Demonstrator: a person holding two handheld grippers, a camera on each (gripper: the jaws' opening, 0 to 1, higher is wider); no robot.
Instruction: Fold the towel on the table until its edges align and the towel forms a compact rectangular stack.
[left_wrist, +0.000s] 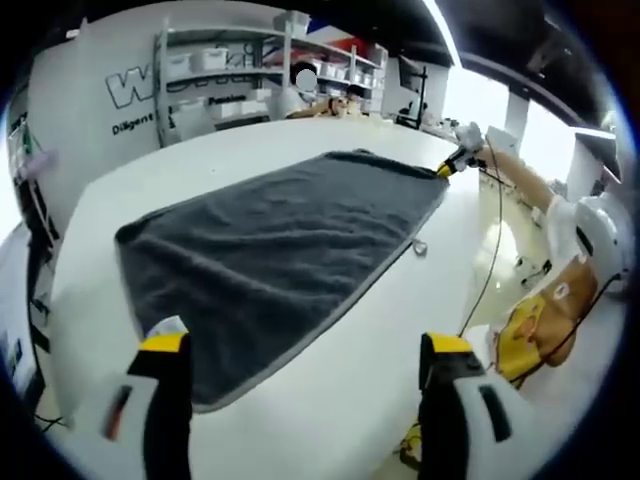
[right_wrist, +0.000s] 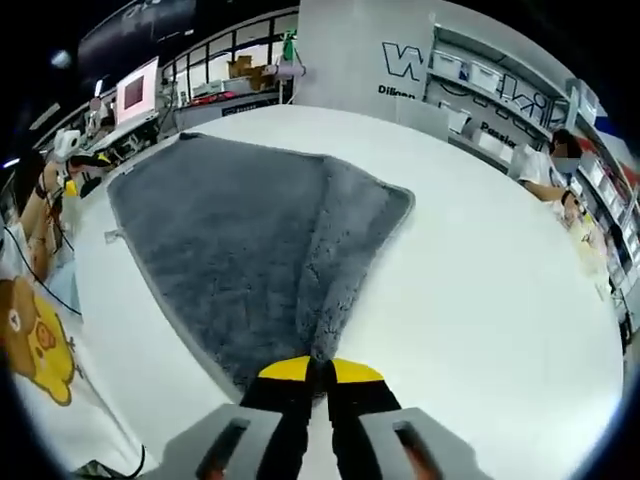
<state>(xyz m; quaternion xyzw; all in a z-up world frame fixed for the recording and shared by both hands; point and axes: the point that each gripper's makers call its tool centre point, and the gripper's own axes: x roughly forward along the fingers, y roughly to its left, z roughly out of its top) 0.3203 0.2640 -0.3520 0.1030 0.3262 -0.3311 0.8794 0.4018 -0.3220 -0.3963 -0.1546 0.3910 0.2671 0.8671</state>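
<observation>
The grey towel (left_wrist: 275, 255) lies spread on the white tabletop (right_wrist: 480, 290), one corner lifted into a ridge. My right gripper (right_wrist: 320, 372) has its jaws pressed together, pinching that corner. My left gripper (left_wrist: 305, 350) hangs with jaws spread above the opposite corner. If I pull one-handed, I expect the fold to skew and the edges to miss.
</observation>
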